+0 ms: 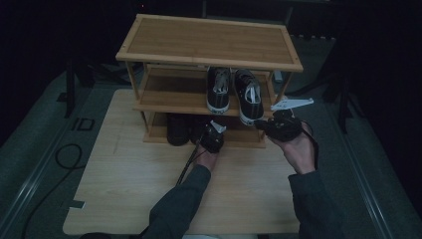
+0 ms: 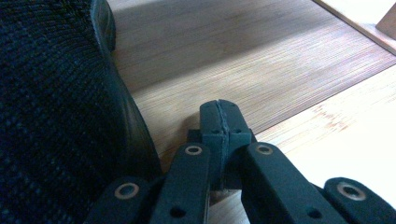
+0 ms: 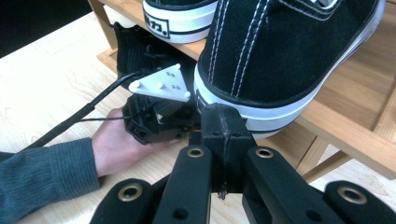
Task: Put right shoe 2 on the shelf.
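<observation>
The right tongs (image 3: 223,122), jaws closed and empty, nose the heel of the black canvas sneaker (image 3: 289,51) on the rack's middle shelf (image 3: 359,135); light, soft upper, stiff rubber sole; best pinched at the heel collar. The left tongs (image 2: 220,120), likewise closed, sit beside a dark knit shoe (image 2: 51,116) lower down

A dim recording lab: a wooden shoe rack (image 1: 209,42) staged on a table (image 1: 124,184), cables trailing.
</observation>
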A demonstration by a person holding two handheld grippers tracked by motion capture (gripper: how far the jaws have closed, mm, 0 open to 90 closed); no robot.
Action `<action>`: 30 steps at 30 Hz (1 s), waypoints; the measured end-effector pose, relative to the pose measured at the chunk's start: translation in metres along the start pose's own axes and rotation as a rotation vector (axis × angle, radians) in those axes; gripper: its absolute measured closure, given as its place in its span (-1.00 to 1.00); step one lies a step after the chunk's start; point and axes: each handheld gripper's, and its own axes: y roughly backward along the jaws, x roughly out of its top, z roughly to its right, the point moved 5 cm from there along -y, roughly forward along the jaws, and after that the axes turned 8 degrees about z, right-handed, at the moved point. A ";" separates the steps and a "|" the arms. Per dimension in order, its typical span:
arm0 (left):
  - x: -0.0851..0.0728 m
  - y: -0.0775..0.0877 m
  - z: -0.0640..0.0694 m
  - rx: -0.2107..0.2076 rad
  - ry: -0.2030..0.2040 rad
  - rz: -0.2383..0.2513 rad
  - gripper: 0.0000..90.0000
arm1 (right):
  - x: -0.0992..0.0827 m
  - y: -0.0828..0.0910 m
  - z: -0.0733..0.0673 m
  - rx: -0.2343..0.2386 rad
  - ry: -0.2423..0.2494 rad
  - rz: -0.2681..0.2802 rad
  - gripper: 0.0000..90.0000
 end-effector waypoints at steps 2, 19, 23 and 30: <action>0.000 0.000 0.000 0.000 0.000 -0.001 1.00 | 0.001 -0.001 0.002 -0.007 0.001 0.003 1.00; 0.000 0.001 0.000 0.015 0.007 -0.002 1.00 | 0.014 -0.025 0.000 0.021 0.019 0.006 1.00; 0.000 0.000 -0.001 0.006 -0.003 -0.002 1.00 | 0.015 -0.030 -0.003 0.030 0.030 0.001 1.00; 0.000 0.001 0.000 0.014 0.005 -0.002 1.00 | 0.017 -0.036 -0.007 0.038 0.037 -0.009 1.00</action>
